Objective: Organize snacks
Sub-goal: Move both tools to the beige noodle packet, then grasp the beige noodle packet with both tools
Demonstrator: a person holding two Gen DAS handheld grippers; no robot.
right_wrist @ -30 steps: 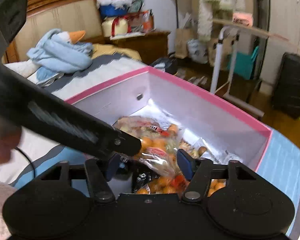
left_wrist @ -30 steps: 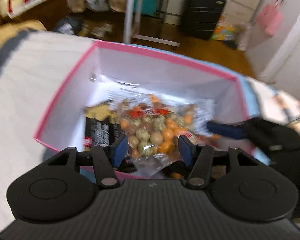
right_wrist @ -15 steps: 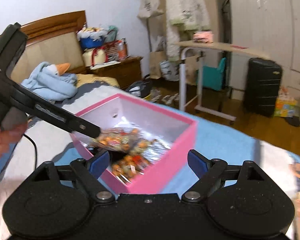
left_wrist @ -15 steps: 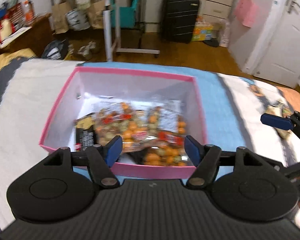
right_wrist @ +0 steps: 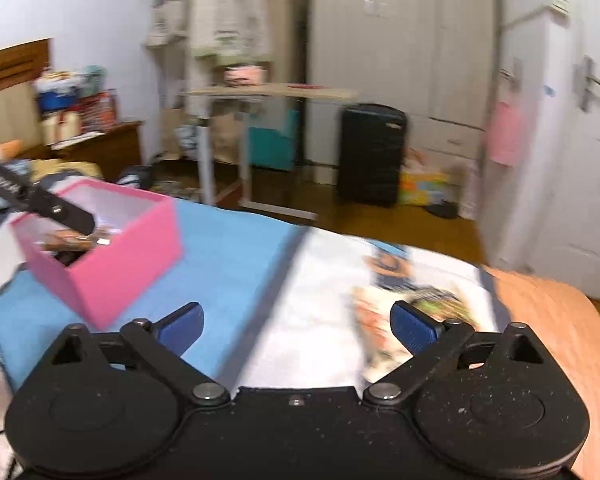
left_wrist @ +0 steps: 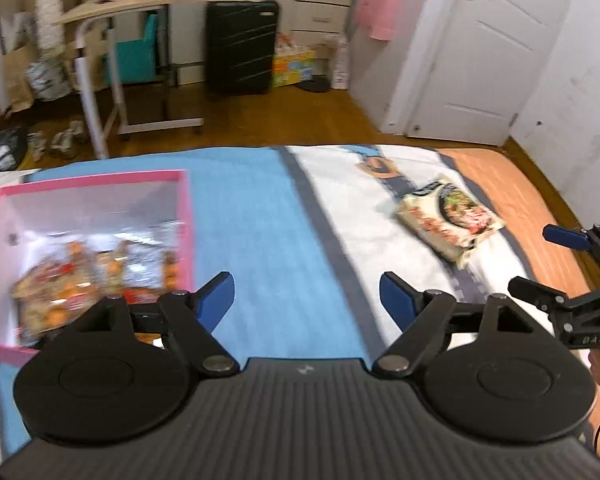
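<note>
The one loose snack left in sight is a noodle packet (left_wrist: pixel 450 220) lying flat on the white part of the bed (left_wrist: pixel 260 240), well apart from the pink box (left_wrist: pixel 188 216) that already holds several bags of snacks (left_wrist: pixel 80 276). From the left gripper (left_wrist: pixel 306 300) the packet lies forward and off to the right, beyond the dark stripe in the bedspread; the box sits to this gripper's left, near its left finger. The right gripper (right_wrist: pixel 296 326) is plainly the nearer one: in its own view the packet (right_wrist: pixel 400 320) lies just ahead, partly behind its right finger (right_wrist: pixel 414 326), though blurred. Both pairs of fingers are spread wide and carry nothing.

The packet's long axis runs diagonally, from far-left to near-right in the left wrist view. My judgement is that the next pick falls to the right gripper, which would need to shift a little rightward to centre the packet and turn so the fingers close across the short width, not along its length; a thin, flat wrapper may slip or crumple if pinched only at an edge
</note>
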